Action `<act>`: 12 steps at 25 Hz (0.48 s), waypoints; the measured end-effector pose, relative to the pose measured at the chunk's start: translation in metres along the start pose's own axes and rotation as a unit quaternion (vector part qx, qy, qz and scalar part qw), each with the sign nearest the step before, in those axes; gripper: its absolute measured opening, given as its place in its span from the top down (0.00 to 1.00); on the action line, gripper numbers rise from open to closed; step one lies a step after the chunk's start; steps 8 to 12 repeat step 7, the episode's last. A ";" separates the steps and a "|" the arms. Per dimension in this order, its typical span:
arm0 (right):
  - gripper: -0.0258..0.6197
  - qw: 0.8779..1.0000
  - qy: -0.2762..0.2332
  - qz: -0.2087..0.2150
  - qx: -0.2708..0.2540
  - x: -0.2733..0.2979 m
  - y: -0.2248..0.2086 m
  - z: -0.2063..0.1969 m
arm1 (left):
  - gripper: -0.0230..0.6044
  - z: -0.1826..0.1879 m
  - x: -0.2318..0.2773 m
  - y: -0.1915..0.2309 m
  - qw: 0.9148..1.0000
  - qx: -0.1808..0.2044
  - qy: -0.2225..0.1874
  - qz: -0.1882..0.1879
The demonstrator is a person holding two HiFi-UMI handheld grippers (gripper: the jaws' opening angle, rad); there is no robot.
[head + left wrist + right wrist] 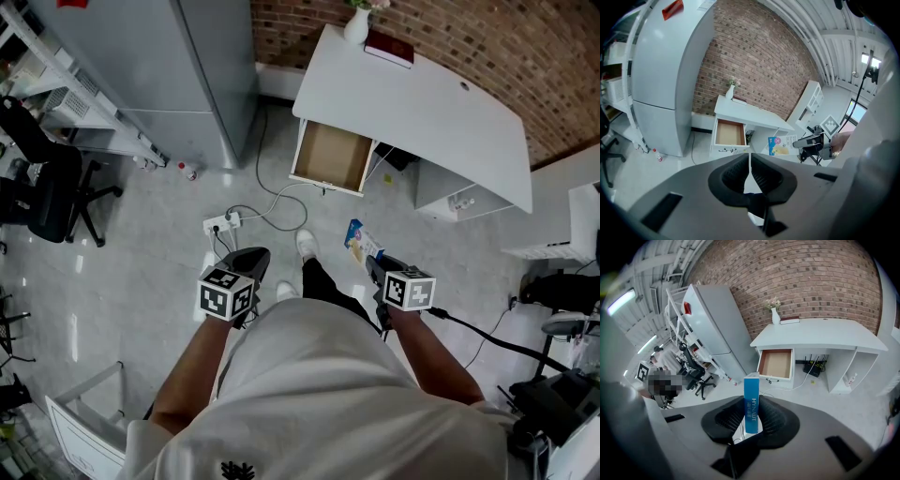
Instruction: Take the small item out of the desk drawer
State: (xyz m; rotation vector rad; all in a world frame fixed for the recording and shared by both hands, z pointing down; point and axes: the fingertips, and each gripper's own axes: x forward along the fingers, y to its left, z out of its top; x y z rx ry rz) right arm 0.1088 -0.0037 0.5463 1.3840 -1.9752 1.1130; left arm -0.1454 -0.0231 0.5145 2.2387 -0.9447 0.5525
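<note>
- Head view: my left gripper (249, 257) and right gripper (373, 262) point toward the white desk (422, 108). Its open drawer (330, 156) lies at twelve o'clock from them. The blue box (360, 240) sticks out of my right gripper toward eleven o'clock, well apart from the drawer.
- Left gripper view: my left jaws are pressed together, holding nothing. The drawer (730, 132) sits at eleven o'clock and the box (778, 145) at one o'clock.
- Right gripper view: my right jaws, partly closed, clamp the box (751, 401) upright, with the drawer (776, 363) at one o'clock.
</note>
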 end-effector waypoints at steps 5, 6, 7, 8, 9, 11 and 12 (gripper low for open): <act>0.79 1.000 0.000 0.000 -0.002 0.005 0.001 0.006 | 0.91 0.000 -0.001 0.005 1.000 -0.004 0.001 0.004; 0.79 1.000 -0.001 0.000 -0.002 0.006 0.001 0.008 | 0.91 0.001 -0.002 0.006 1.000 -0.005 0.002 0.005; 0.79 1.000 -0.001 0.001 -0.003 0.007 0.002 0.011 | 0.91 0.001 -0.002 0.008 1.000 -0.005 0.002 0.006; 0.79 1.000 -0.001 0.001 -0.003 0.007 0.002 0.011 | 0.91 0.001 -0.002 0.008 1.000 -0.005 0.002 0.006; 0.79 1.000 -0.001 0.001 -0.003 0.007 0.002 0.011 | 0.91 0.001 -0.002 0.008 1.000 -0.005 0.002 0.006; 0.79 1.000 -0.001 0.001 -0.003 0.007 0.002 0.011 | 0.91 0.001 -0.002 0.008 1.000 -0.005 0.002 0.006; 0.79 1.000 -0.001 0.001 -0.003 0.007 0.002 0.011 | 0.91 0.001 -0.002 0.008 1.000 -0.005 0.002 0.006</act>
